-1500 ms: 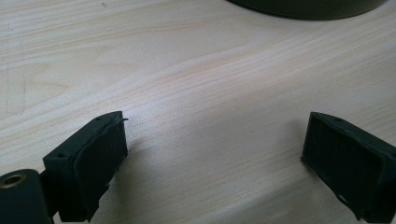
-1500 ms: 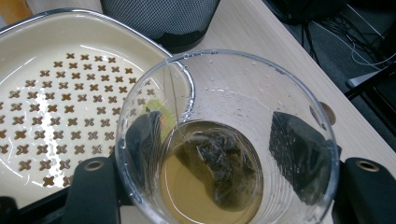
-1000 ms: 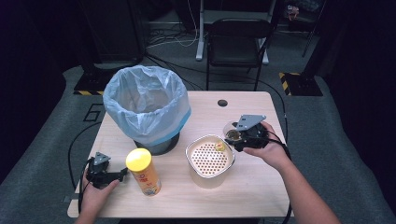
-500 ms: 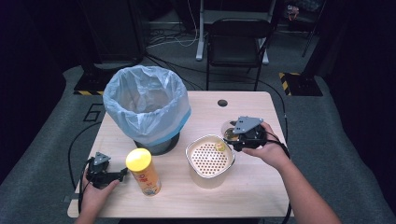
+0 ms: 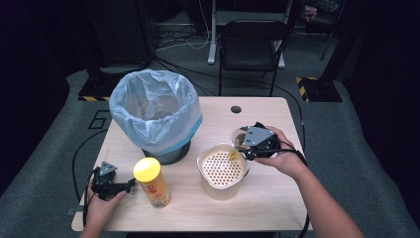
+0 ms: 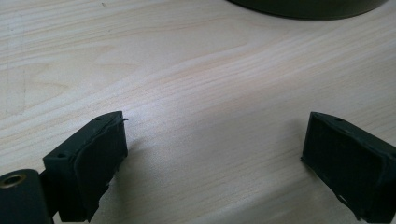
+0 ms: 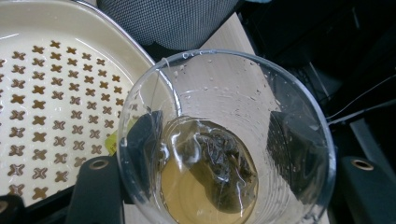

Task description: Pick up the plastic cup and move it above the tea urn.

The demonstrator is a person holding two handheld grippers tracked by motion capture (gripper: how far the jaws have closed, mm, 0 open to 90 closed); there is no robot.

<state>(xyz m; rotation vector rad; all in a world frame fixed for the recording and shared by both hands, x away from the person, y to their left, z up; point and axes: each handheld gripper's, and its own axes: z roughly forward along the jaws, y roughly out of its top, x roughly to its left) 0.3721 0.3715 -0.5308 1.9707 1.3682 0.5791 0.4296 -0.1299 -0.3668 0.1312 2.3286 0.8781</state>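
- wooden table [image 5: 267,198] under dark surroundings
- my right gripper [image 5: 247,144] clamps a clear cup [image 7: 224,140] — tea bag [image 7: 219,168] inside — beside the strainer bowl [image 5: 223,168]
- my left gripper [image 6: 215,154] rests spread wide, nothing between

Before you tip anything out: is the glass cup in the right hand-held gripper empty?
No: the glass cup holds amber liquid and a soaked tea bag at its bottom.

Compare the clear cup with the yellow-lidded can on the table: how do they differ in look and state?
The clear cup is see-through and open-topped, showing a tea bag in amber liquid; the yellow-lidded can is opaque and capped. The cup is clamped in the right tongs beside the perforated strainer bowl; the can stands free, next to the open left tongs without touching them. Both are round containers.
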